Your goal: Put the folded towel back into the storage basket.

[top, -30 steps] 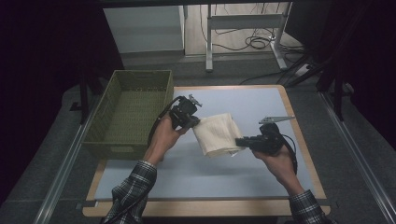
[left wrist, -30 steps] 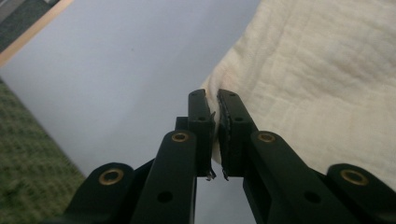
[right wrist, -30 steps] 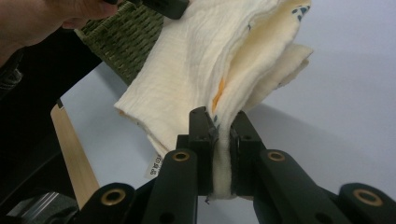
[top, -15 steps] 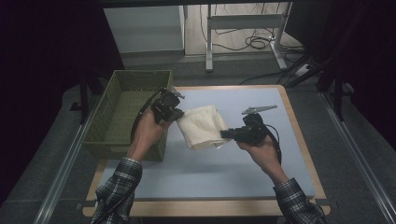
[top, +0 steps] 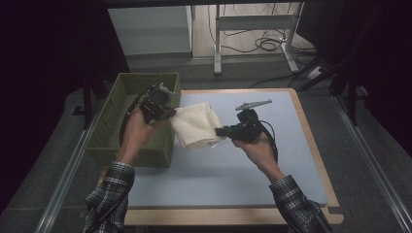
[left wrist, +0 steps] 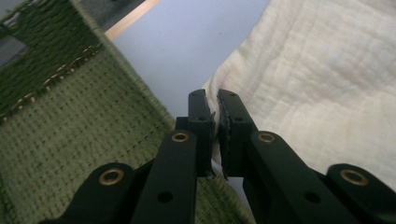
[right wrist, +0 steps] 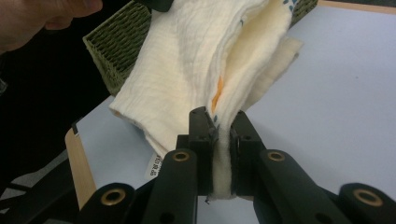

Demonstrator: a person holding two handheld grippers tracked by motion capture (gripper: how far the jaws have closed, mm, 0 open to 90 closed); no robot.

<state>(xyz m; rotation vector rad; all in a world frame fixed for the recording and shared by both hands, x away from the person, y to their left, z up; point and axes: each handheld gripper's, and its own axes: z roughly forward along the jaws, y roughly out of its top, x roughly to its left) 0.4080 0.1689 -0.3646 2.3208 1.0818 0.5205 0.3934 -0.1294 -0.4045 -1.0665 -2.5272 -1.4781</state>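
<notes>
From the high view, the left gripper (top: 167,112) and the right gripper (top: 221,131) hold a folded cream towel (top: 197,125) between them, lifted off the blue table (top: 272,160) beside the green basket (top: 121,99). In the left gripper view the jaws are clamped tight on a thin edge of the towel (left wrist: 327,84), the basket (left wrist: 70,126) wall just beside them. In the right gripper view the jaws are pinched shut on several layers (a label hangs below), so I'd keep both hands level and together to clear the rim without unfolding.

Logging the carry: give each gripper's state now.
Left gripper: shut on the folded cloth.
Right gripper: shut on the folded cloth.
</notes>
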